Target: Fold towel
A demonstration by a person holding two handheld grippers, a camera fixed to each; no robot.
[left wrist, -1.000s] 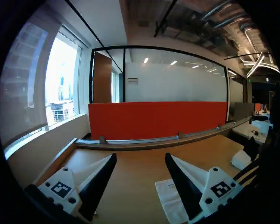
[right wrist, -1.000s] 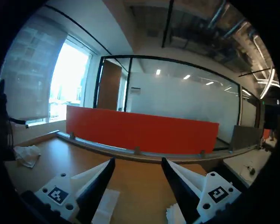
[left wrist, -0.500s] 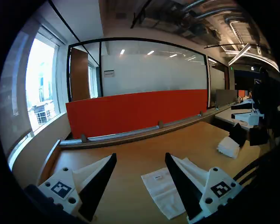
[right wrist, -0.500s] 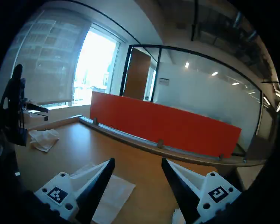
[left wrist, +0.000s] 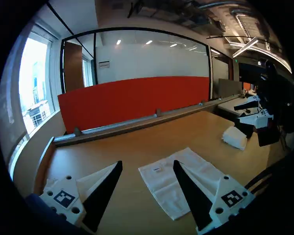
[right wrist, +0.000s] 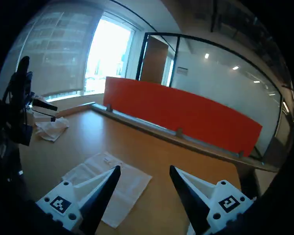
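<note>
**A:** We begin with the wooden surface point(left wrist: 119, 152), which runs wide to the orange divider point(left wrist: 135, 98) at its far edge.

**B:** On it we have the towel point(left wrist: 160, 184), spread flat at the near side and a little right of middle in the left gripper view. In the right gripper view it lies low and to the left.

**A:** Our left claw point(left wrist: 147, 162) hangs above the surface with its jaws wide apart and nothing between them. Our right claw point(right wrist: 144, 167) is the same, gaping and empty.

**B:** So what could trip us up?

**A:** We think the corners. If we pinch them at unequal depth, the fold would come out skewed. If one claw lands first, the cloth may slide on the smooth wood and bunch.

**B:** We would also watch the small tag point(left wrist: 157, 169) near the far edge, since it could end up on the outside.
</note>
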